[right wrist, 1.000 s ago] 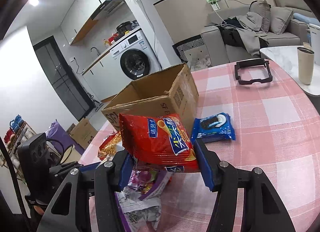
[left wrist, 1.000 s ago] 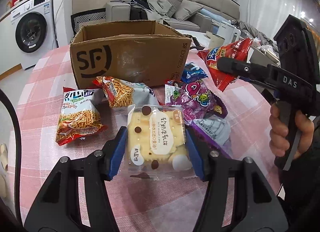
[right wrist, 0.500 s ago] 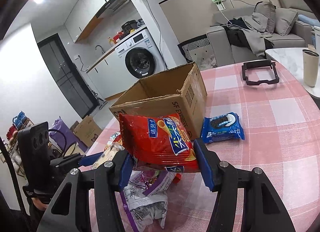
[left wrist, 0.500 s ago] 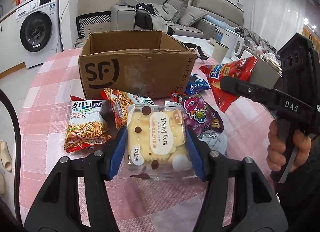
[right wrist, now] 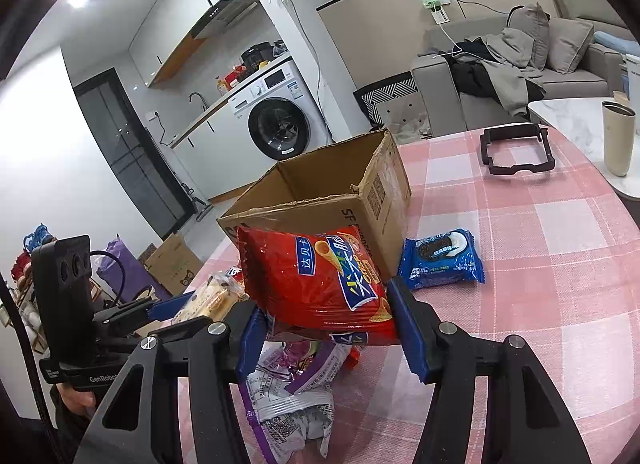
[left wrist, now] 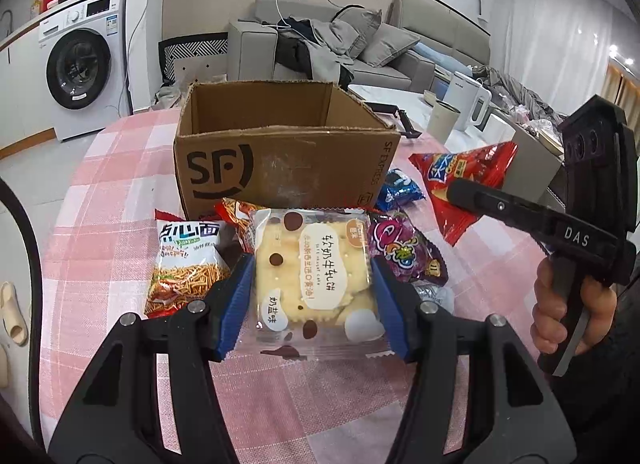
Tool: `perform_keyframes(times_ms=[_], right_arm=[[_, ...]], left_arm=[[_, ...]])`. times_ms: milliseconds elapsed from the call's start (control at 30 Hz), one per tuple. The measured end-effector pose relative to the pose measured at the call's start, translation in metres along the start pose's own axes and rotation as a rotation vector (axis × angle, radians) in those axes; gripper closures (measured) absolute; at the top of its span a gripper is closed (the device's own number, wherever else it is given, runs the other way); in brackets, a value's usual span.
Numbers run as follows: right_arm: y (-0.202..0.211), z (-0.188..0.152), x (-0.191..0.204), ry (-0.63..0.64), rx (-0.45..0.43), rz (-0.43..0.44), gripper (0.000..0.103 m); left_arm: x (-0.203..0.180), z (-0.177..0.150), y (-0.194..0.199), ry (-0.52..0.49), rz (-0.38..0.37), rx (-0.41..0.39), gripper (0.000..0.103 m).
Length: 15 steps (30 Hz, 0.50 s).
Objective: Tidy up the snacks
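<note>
Two grippers each held one snack pack. From the left wrist view, the left gripper (left wrist: 312,300) had its blue pads pressed on both sides of a clear cookie pack (left wrist: 314,280), with the jaws partly open around it. The pack was lifted above the pink checked table (left wrist: 104,200). Just behind it stood the open cardboard box (left wrist: 280,160). A noodle snack bag (left wrist: 184,264) lay to the left, and a purple candy bag (left wrist: 404,250) lay to the right. A small blue cookie pack (left wrist: 400,190) sat beside the box. The right gripper (left wrist: 464,190) showed at the right, with a hand (left wrist: 568,316) on its handle.

From the right wrist view, the right gripper (right wrist: 326,318) squeezed a red chip bag (right wrist: 316,276) between its pads, jaws partly open around it. The bag was up off the table (right wrist: 540,248), in front of the box (right wrist: 320,200). The blue cookie pack (right wrist: 440,258) lay flat near the box. A purple and silver wrapper (right wrist: 296,400) lay under the fingers. A black frame (right wrist: 516,154) sat far back.
</note>
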State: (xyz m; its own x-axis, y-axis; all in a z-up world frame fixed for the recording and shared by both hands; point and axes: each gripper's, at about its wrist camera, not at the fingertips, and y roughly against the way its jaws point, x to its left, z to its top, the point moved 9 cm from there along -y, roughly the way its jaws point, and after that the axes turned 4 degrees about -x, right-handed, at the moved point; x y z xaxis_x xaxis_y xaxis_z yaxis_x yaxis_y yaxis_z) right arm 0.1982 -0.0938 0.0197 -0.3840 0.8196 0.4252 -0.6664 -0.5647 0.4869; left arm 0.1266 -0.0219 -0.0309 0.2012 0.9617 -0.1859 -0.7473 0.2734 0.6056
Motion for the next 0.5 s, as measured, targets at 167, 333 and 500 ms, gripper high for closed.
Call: perform_keyframes(times_ms=[167,333,500], right_arm=[[0.0,0.001,0.0,0.005,-0.001,0.002,0.045],[-0.001,0.009,0.004,0.001,-0.01,0.016,0.045],[-0.01,0.019,0.01,0.003,-0.013,0.024,0.045]], left_arm=[[0.002,0.015,0.007,0.012,0.005,-0.032,0.048],[0.003,0.032,0.01,0.0,0.017,-0.054,0.048],[0.004,0.052,0.01,-0.003,0.035,-0.082,0.048]])
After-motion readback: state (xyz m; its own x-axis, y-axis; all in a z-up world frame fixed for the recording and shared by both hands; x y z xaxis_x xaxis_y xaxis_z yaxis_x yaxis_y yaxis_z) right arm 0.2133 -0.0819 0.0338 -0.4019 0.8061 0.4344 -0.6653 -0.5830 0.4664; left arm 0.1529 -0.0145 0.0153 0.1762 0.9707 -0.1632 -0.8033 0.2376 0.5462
